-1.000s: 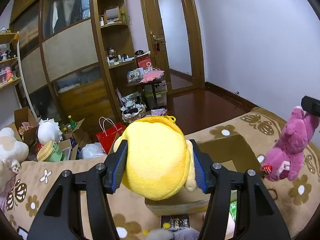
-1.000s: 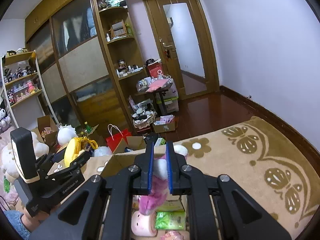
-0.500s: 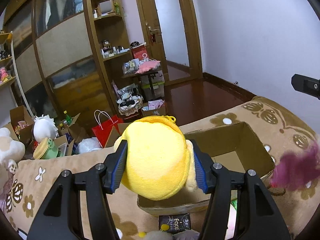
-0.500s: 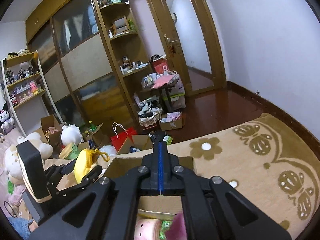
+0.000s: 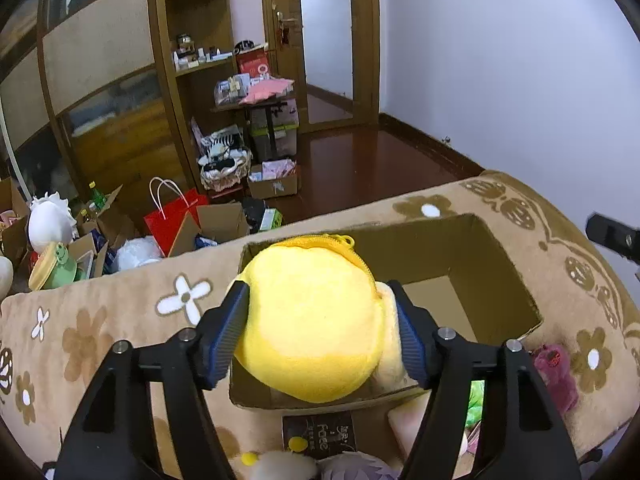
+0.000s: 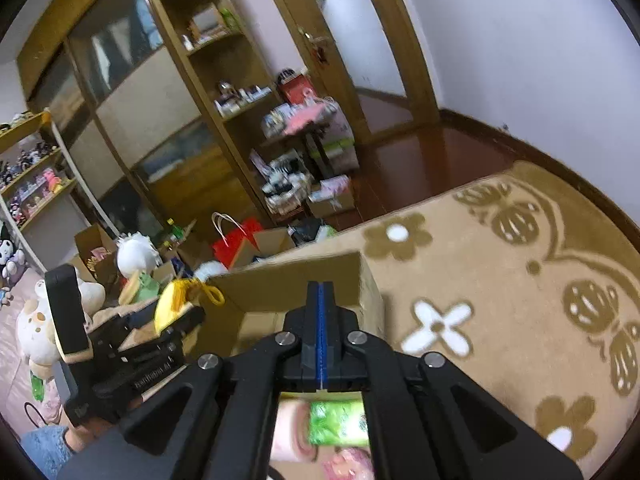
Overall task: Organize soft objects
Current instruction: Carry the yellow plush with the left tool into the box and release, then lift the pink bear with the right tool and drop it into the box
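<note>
My left gripper (image 5: 320,320) holds a round yellow plush with a zipper (image 5: 312,320) just over the near-left corner of an open cardboard box (image 5: 500,248). Its jaws are opening, and both blue pads still touch the plush's sides. From the right wrist view the same left gripper (image 6: 180,316) and yellow plush (image 6: 172,304) sit left of the box (image 6: 288,284). My right gripper (image 6: 321,292) is shut with nothing in it, pointing over the box's near edge. A dark pink plush bear (image 5: 556,372) lies on the rug right of the box.
The box rests on a tan flowered rug (image 5: 120,320). A green packet (image 6: 336,424) and pink soft things lie below my right gripper. A dark pouch (image 5: 320,436) lies by the box's near wall. Beyond the rug's edge are a red bag (image 5: 172,220), cartons and shelves.
The pink bear left my right gripper and dropped onto the rug beside the box; those jaws closed fully. Both grippers sank toward the box. The left jaws have spread slightly.
</note>
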Action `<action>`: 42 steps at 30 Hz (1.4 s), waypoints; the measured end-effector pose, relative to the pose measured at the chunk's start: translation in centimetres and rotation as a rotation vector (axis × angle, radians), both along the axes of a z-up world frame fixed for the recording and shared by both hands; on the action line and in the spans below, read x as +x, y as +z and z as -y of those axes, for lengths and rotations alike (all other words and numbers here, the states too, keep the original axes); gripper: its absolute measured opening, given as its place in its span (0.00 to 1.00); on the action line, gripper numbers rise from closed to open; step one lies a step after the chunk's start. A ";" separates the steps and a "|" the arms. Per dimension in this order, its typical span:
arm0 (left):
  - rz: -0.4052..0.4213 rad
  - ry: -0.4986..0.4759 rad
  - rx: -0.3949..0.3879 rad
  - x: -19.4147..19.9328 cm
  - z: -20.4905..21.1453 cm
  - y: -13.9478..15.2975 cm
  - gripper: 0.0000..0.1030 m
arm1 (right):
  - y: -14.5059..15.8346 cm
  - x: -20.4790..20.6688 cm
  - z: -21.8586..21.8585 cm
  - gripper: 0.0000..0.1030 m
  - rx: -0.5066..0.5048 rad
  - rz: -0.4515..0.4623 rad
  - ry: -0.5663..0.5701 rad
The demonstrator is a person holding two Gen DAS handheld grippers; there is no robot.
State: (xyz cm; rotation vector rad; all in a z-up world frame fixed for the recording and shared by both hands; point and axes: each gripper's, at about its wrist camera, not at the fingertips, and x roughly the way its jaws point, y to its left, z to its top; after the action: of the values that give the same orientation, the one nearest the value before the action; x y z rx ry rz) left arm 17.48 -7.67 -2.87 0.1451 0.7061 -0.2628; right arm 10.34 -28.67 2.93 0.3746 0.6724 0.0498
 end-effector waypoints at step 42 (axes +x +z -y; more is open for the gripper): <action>-0.143 0.130 0.118 -8.5 -6.2 -0.5 0.99 | -13.3 -1.7 4.7 0.55 -0.046 -0.486 -0.185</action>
State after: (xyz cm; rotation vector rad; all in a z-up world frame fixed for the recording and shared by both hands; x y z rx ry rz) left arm 9.02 -1.46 -3.37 0.1931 0.8705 -0.1077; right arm 8.67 -33.38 -10.41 0.4069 1.1131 -0.2391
